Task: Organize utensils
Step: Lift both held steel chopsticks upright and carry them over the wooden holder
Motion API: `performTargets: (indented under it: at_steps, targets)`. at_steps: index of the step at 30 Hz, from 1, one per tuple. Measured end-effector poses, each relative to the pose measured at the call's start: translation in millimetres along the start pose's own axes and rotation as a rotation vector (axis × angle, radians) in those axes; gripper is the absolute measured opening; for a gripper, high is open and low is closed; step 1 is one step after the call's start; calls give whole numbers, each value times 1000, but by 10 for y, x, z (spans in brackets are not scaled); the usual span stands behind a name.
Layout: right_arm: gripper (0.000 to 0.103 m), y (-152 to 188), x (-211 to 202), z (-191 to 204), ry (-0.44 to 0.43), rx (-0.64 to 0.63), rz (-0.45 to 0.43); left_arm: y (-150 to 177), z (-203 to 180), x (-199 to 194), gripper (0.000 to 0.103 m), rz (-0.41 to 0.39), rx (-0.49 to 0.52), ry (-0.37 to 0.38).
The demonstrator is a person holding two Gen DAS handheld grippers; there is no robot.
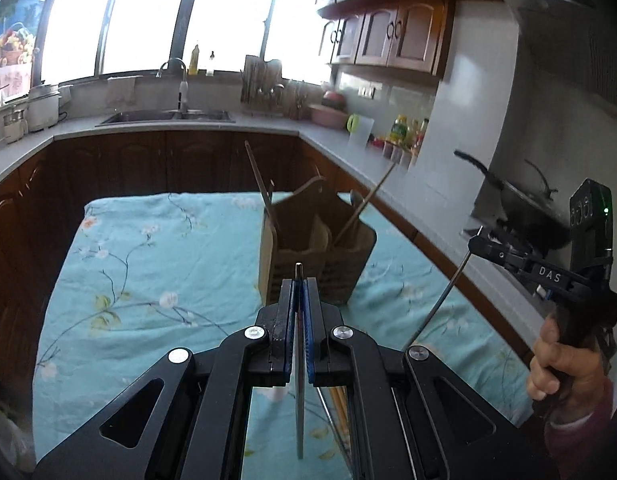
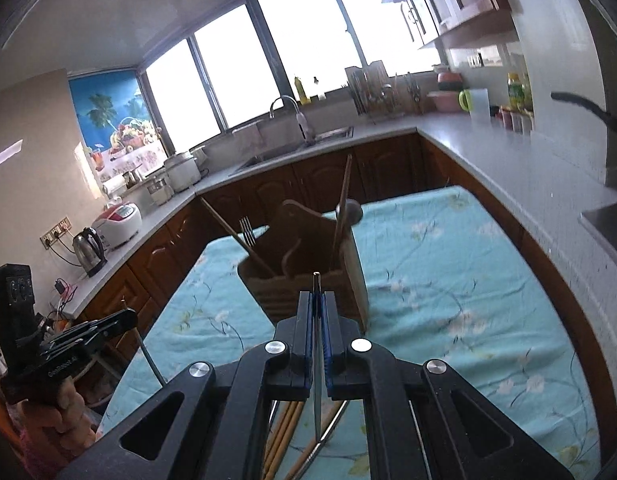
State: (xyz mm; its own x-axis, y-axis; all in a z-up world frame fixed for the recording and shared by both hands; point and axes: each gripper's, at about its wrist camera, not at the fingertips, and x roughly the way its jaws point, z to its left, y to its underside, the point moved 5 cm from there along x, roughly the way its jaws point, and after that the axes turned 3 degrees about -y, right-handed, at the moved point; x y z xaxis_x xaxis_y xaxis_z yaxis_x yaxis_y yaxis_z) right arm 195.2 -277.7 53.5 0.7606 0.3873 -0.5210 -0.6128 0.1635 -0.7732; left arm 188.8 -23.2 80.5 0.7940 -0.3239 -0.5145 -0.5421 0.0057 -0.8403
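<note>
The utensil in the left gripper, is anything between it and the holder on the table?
Nothing visible blocks it. The left gripper is shut on a thin metal utensil, and the wooden holder stands straight ahead on the floral cloth. Chopsticks and a fork already lean in its compartments, so aim for a free gap.

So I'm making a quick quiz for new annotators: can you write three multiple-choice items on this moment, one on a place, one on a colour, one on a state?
1. Where does the wooden utensil holder stand?
A. on the tablecloth
B. in the sink
C. on the grey counter

2. What colour is the tablecloth?
A. red check
B. light blue with flowers
C. plain white

3. How is the left gripper?
A. wide open
B. shut on a thin metal utensil
C. out of view

Answers:
1 A, the cloth shows all round its base.
2 B, pale blossoms and twigs on blue.
3 B, the blue pads press a metal utensil between them.
</note>
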Motion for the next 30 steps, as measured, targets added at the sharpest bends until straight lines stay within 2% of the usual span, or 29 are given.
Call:
performTargets:
  at_steps: [14,24,27,30]
  targets:
    - [4,-349,59,46,2,-24,-66,-536,78,-23,3,-129,-50,-18]
    - [4,-1013,44,108,1,-26,-200,-1257,104,50,3,-295,-95,-36]
    - [4,-1198,112,104,11,-29,-237,-1472,118,91,3,-370,-109,-62]
    - [4,-1301,230,56,18,-24,-256,-1584,138,229,3,-395,-127,-82]
